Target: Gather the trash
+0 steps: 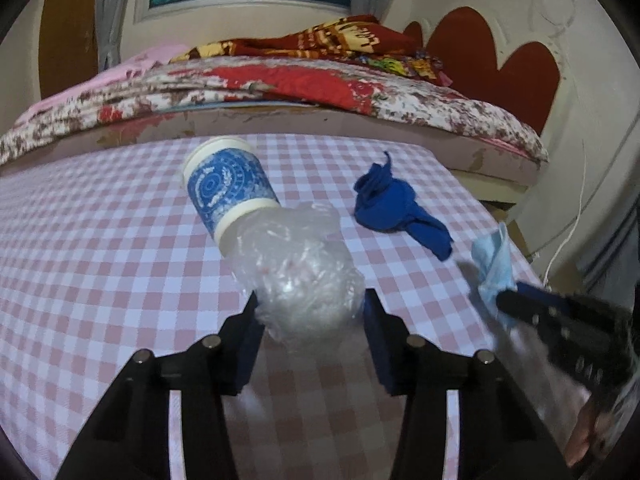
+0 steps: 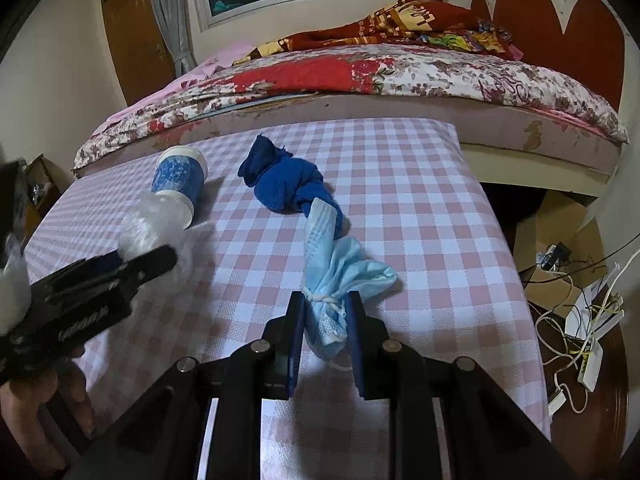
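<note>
1. Gripping a crumpled wad of clear plastic film (image 1: 304,276), the left gripper (image 1: 310,312) has its blue-padded jaws pressed against both sides of the glossy, wrinkled bundle.
2. Just beyond that wad, and touching it, a paper cup (image 1: 226,188) lies on its side; it is cylindrical with a blue patterned band and cream rims.
3. To the right of the cup, a dark blue cloth (image 1: 394,206), soft and knotted into a lump, rests on the pink-and-white checked tablecloth (image 1: 100,248).
4. The right gripper (image 2: 326,312) clamps a pale blue face mask (image 2: 332,276), a pleated fabric bunched and tied with its white ear loop; the jaws pinch the tied waist.
5. The mask's far end overlaps the blue cloth in the right wrist view, well right of the cup.
6. Behind the cup, past the table edge, stands a bed (image 2: 400,76) with a floral quilted cover.
</note>
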A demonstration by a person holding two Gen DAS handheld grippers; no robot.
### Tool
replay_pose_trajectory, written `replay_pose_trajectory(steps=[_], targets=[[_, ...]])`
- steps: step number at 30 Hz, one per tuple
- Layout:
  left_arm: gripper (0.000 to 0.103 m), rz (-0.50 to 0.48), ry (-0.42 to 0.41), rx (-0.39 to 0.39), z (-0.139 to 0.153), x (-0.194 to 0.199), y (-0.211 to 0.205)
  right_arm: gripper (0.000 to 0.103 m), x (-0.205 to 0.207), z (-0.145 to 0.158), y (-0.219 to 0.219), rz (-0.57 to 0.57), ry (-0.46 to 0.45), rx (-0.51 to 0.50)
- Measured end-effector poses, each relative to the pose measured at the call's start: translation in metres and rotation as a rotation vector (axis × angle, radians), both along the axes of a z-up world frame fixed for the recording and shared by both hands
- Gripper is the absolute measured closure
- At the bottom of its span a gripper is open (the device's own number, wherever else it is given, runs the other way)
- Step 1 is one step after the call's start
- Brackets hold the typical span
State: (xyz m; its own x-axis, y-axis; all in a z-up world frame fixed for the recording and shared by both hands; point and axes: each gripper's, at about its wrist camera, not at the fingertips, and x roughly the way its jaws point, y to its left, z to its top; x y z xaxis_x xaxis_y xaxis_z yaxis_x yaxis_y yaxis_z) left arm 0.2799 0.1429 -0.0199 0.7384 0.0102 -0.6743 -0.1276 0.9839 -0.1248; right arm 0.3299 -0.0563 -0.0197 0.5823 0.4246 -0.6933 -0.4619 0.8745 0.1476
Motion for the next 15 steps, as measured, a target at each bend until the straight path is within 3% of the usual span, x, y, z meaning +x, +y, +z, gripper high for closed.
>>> replay_pose_trajectory(steps=[15], targets=[[0.054, -0.062, -0.023, 0.053, 0.015, -0.065, -0.034, 0.081, -0.049, 0.03, -0.043, -0.012, -0.065, -0.024]])
